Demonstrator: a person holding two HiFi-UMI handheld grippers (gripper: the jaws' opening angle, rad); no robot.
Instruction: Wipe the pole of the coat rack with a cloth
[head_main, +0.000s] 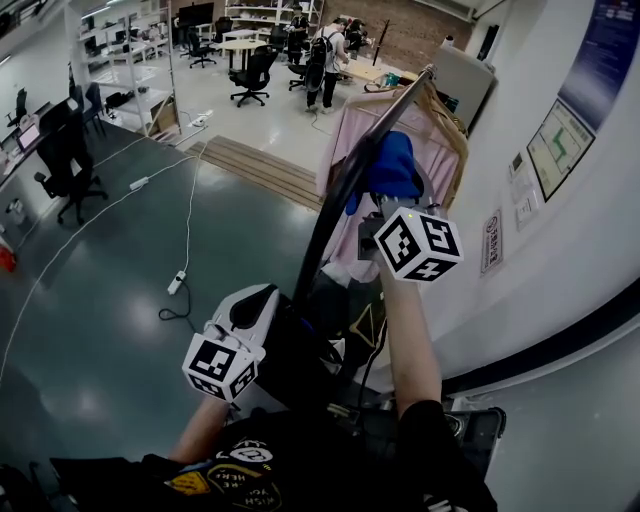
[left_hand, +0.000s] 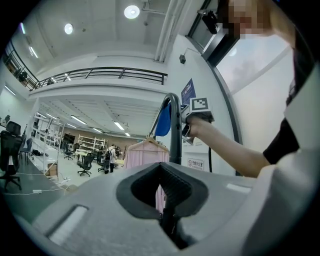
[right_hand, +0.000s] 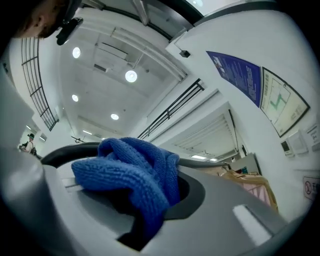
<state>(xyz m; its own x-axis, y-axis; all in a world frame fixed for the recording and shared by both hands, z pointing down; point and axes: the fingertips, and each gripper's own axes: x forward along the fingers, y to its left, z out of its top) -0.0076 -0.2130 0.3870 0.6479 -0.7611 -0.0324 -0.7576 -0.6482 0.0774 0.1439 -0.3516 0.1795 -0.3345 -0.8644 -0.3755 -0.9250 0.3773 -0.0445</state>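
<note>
Black coat-rack pole (head_main: 330, 215) rises right in front of the person, with a pink garment (head_main: 440, 160) hung behind it. For a good wipe I'd stroke along its length with even pressure, not across. The left gripper (left_hand: 167, 212) is clamped on the pole low down (looks like bracing, useful). The right gripper (right_hand: 150, 215) pinches the blue cloth (right_hand: 132, 175), which is bunched against the pole just under the top bend and would do better wrapped further round. The pole's long axis runs near upright, leaning away from the person and curving over at 1 end, the top.
</note>
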